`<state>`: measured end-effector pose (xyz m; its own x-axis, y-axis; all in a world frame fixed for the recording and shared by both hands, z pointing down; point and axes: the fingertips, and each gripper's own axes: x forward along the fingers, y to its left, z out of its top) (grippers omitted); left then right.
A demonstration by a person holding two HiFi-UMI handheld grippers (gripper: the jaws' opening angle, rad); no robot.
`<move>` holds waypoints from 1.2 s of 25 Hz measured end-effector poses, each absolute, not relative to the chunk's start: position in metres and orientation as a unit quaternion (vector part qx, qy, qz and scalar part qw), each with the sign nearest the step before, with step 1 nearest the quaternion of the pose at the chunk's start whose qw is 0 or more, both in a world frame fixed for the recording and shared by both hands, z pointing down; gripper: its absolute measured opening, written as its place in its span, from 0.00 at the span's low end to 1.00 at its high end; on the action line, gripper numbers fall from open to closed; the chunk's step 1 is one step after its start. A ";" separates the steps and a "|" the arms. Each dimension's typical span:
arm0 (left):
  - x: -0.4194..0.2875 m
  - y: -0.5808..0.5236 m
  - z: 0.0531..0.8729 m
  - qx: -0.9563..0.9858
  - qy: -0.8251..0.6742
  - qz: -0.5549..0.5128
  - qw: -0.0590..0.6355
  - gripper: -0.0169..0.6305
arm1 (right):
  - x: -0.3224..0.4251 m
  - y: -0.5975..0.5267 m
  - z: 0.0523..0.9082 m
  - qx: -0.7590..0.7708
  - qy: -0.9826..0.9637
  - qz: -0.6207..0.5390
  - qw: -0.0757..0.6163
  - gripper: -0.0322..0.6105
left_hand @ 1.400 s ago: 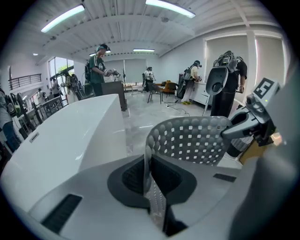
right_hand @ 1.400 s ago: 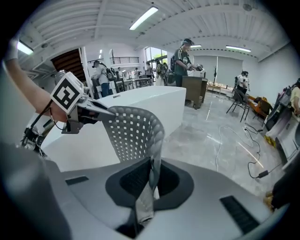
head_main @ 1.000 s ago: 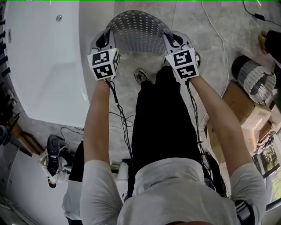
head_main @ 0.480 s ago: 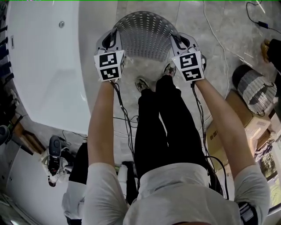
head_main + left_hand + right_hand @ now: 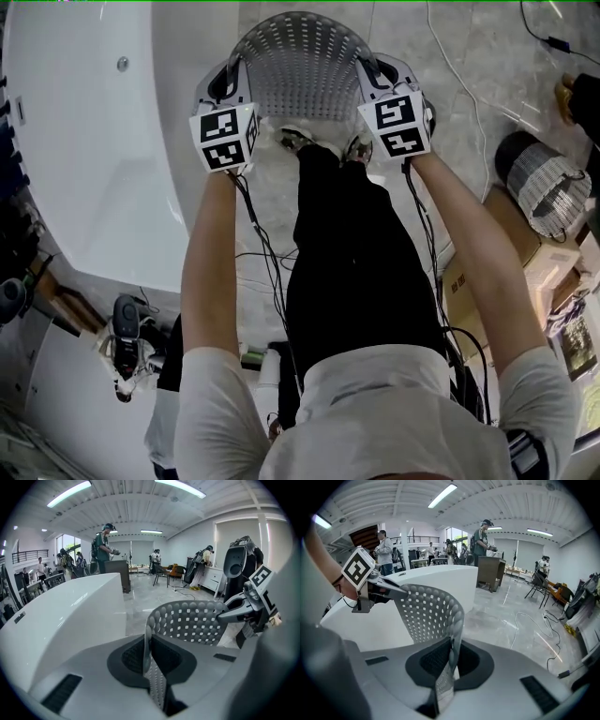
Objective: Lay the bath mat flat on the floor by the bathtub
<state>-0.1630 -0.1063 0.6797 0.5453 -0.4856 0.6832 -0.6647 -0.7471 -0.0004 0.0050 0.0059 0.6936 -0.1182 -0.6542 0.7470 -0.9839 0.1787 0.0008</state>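
Grey bath mat (image 5: pixel 305 66): perforated, bowed into an arch, held up between the two grippers at 12 o'clock in the head view; just beside the white bathtub (image 5: pixel 94 141) at 9 to 10 o'clock; not yet on the floor (image 5: pixel 450 103).
Left gripper (image 5: pixel 223 86): jaws nearly together, clamped on the mat's left edge, thin sheet pinched between them.
Right gripper (image 5: pixel 380 80): jaws likewise closed on the mat's right edge.
Step in hand: judged as positioning the mat over the strip of floor alongside the tub; laying down not yet done.
Next move: judged to call for lowering both grippers together, spreading them apart to take out the arch, and keeping one long edge parallel to the tub wall; release only once flat; shoes (image 5: pixel 298 141) at 6 o'clock of the mat to be kept off it.
Writing: black-and-white square markers on both gripper cubes, no lettering; print on the cardboard box (image 5: pixel 511 234) at 4 o'clock too small to read; no brand seen on mat or tub.
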 end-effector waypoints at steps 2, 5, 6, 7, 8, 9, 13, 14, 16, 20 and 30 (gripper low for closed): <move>-0.162 -0.116 0.685 0.869 -0.328 0.343 0.142 0.06 | 0.008 -0.002 0.695 0.588 -0.694 0.265 0.319 0.08; -0.160 -0.126 0.692 0.865 -0.321 0.354 0.151 0.06 | 0.011 -0.010 0.699 0.587 -0.689 0.268 0.330 0.08; -0.160 -0.126 0.696 0.865 -0.316 0.359 0.153 0.06 | 0.011 -0.011 0.701 0.585 -0.687 0.270 0.335 0.08; -0.160 -0.126 0.700 0.863 -0.312 0.364 0.158 0.06 | 0.010 -0.012 0.703 0.582 -0.686 0.272 0.341 0.08; -0.162 -0.127 0.704 0.861 -0.310 0.367 0.165 0.06 | 0.007 -0.012 0.705 0.578 -0.686 0.273 0.348 0.08; -0.165 -0.128 0.708 0.859 -0.308 0.371 0.171 0.06 | 0.003 -0.014 0.706 0.573 -0.687 0.274 0.353 0.08; -0.169 -0.143 0.715 0.861 -0.297 0.375 0.174 0.06 | -0.006 -0.025 0.708 0.571 -0.687 0.273 0.357 0.08; -0.169 -0.145 0.716 0.861 -0.295 0.374 0.177 0.06 | -0.006 -0.025 0.709 0.573 -0.684 0.276 0.357 0.08; -0.167 -0.145 0.719 0.862 -0.290 0.370 0.190 0.06 | -0.006 -0.021 0.711 0.578 -0.676 0.285 0.358 0.08; -0.163 -0.147 0.724 0.868 -0.271 0.368 0.195 0.06 | -0.004 -0.025 0.715 0.584 -0.664 0.297 0.360 0.08; -0.164 -0.138 0.730 0.877 -0.239 0.380 0.173 0.06 | -0.010 -0.023 0.732 0.584 -0.647 0.314 0.377 0.08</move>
<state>-0.1636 -0.1383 0.7302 0.5968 -0.2873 0.7492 -0.5500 -0.8263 0.1213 -0.0099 -0.0232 0.7317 -0.0347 -0.5180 0.8547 -0.9921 0.1213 0.0332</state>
